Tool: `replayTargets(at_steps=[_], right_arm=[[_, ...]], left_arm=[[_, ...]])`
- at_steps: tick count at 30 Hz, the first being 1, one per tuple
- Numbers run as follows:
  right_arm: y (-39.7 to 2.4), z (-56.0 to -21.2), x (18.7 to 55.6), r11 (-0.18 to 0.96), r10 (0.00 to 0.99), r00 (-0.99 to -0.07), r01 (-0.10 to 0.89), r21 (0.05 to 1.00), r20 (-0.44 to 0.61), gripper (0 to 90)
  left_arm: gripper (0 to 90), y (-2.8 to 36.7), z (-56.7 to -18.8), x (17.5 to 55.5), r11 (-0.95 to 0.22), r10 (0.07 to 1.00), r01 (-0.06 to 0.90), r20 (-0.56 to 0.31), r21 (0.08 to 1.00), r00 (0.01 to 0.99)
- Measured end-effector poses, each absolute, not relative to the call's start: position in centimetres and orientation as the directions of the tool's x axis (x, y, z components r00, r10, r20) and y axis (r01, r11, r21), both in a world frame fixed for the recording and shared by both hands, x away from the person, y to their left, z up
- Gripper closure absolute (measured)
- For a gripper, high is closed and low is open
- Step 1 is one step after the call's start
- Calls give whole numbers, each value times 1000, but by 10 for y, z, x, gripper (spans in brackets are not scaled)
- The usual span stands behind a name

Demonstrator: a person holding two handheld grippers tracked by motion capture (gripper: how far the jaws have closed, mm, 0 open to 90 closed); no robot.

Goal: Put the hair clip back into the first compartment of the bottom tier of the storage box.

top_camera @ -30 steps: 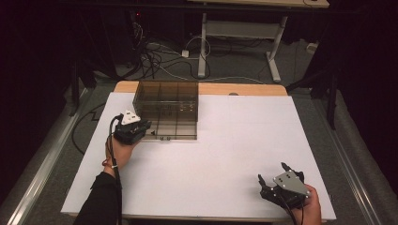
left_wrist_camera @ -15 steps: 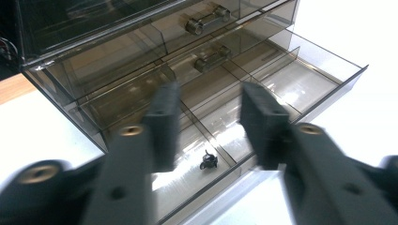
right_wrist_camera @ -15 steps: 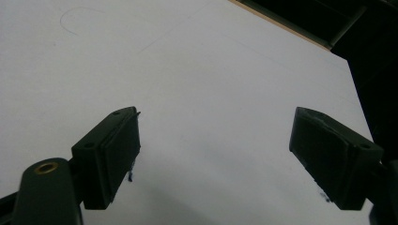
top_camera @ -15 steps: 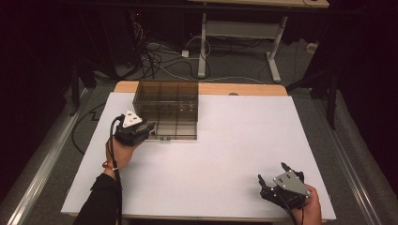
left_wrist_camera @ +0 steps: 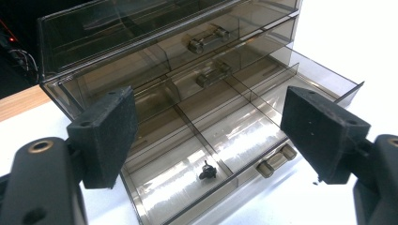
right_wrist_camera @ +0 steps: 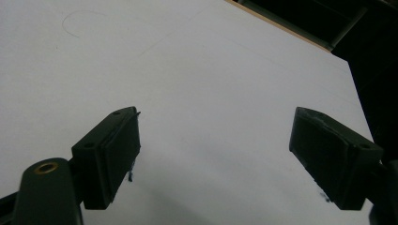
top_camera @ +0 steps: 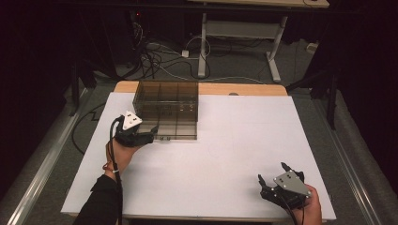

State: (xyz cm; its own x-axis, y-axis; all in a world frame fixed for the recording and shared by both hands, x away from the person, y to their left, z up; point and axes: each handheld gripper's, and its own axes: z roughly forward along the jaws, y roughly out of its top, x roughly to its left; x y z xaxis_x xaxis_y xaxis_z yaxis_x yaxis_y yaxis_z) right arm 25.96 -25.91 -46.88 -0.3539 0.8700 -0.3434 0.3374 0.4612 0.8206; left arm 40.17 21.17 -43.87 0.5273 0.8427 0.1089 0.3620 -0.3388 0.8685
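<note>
A smoky clear plastic drawer cabinet (top_camera: 166, 104) stands at the table's far left. Its bottom drawer (left_wrist_camera: 220, 140) is pulled out, split by dividers, with a knob handle (left_wrist_camera: 274, 159) on its front. A small dark object (left_wrist_camera: 207, 170) lies in the drawer's front compartment. My left gripper (top_camera: 148, 134) is open just in front of the drawer's left corner, its pads (left_wrist_camera: 110, 133) spread wide with nothing between them. My right gripper (top_camera: 277, 177) is open low over the white table (top_camera: 244, 140) near the front right, its pads (right_wrist_camera: 117, 150) holding nothing.
Two closed upper drawers (left_wrist_camera: 206, 40) with knob handles sit above the open one. A wooden strip (top_camera: 244, 89) edges the table's far side. Cables (top_camera: 155, 56) and a desk frame (top_camera: 239, 33) lie on the floor beyond.
My left gripper has drifted slightly toward the drawer's front left corner. My right gripper has stayed where it was.
</note>
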Motion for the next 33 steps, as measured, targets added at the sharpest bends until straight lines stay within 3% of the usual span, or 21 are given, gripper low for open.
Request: replayTargets(at_steps=[33], right_arm=[[-259, -468, 259, 460, 868, -362, 333, 823, -339, 171]], left_arm=[[160, 181, -425, 378, -373, 775, 192, 190, 908, 603]])
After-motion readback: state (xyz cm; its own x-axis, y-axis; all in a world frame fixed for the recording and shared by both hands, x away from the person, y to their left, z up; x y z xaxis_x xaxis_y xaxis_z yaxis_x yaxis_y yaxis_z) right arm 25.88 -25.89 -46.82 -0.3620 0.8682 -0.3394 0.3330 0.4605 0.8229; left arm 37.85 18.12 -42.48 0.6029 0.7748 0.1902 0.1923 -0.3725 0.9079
